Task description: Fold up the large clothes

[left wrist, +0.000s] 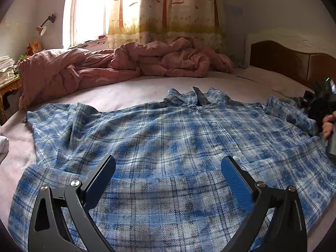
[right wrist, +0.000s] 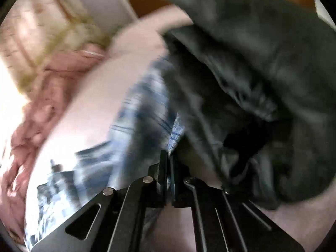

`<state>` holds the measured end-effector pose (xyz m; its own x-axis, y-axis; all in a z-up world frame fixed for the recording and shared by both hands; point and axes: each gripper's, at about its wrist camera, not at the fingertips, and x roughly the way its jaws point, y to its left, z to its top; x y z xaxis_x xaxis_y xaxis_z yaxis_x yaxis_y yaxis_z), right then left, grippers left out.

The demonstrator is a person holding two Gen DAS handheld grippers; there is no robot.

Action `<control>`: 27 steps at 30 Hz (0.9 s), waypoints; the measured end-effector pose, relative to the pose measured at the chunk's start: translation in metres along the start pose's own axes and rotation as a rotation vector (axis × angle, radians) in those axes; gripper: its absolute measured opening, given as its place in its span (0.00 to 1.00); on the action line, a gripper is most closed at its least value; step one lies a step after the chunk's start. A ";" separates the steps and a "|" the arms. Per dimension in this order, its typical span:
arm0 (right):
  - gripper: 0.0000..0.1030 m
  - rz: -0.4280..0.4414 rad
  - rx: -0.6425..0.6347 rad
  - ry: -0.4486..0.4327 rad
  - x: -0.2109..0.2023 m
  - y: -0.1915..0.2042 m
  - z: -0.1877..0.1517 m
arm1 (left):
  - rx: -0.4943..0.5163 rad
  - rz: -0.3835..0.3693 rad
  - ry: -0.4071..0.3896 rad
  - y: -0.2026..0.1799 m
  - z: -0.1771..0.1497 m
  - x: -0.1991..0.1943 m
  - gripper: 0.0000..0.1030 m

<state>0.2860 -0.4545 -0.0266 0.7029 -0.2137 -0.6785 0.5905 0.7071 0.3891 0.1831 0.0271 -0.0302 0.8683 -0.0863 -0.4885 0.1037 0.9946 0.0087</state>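
My left gripper [left wrist: 168, 168] hangs over the lower front of the blue plaid shirt [left wrist: 168, 147], fingers spread wide with nothing between them. The shirt lies buttoned and face up on the pale pink bedsheet [left wrist: 130, 92], collar toward the window, one sleeve stretched out to the left.

Over on the right, my right gripper [right wrist: 169, 157] has its fingers pressed together on a fold of the shirt's plaid cloth [right wrist: 145, 113]. That view is smeared with motion blur, so I can't tell which part of the shirt it is. In the left wrist view my right hand [left wrist: 328, 126] shows at the shirt's right sleeve, at the frame's edge.

Right beside that pinch sits a heap of dark grey-green clothing [right wrist: 252, 73], crowding against the plaid edge and filling most of the right wrist view.

Behind the shirt a crumpled pink duvet [left wrist: 126, 65] sprawls along the far side of the bed, well apart from the collar. A tree-print curtain [left wrist: 168, 6] hangs at the bright window [left wrist: 88, 12], a wooden headboard [left wrist: 289, 61] stands to the right, and a small wall lamp [left wrist: 45, 25] juts out on the left above a stack of papers [left wrist: 7, 69].
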 end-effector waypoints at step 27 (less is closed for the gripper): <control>0.32 0.451 -0.493 0.088 -0.140 0.060 -0.164 | 0.147 0.001 -0.197 -0.036 0.026 -0.081 0.56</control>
<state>0.1581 -0.2711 -0.0105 0.7908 0.2161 -0.5727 -0.0185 0.9436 0.3305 0.1210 -0.0034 0.0317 0.9448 -0.1091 -0.3090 0.1596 0.9767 0.1431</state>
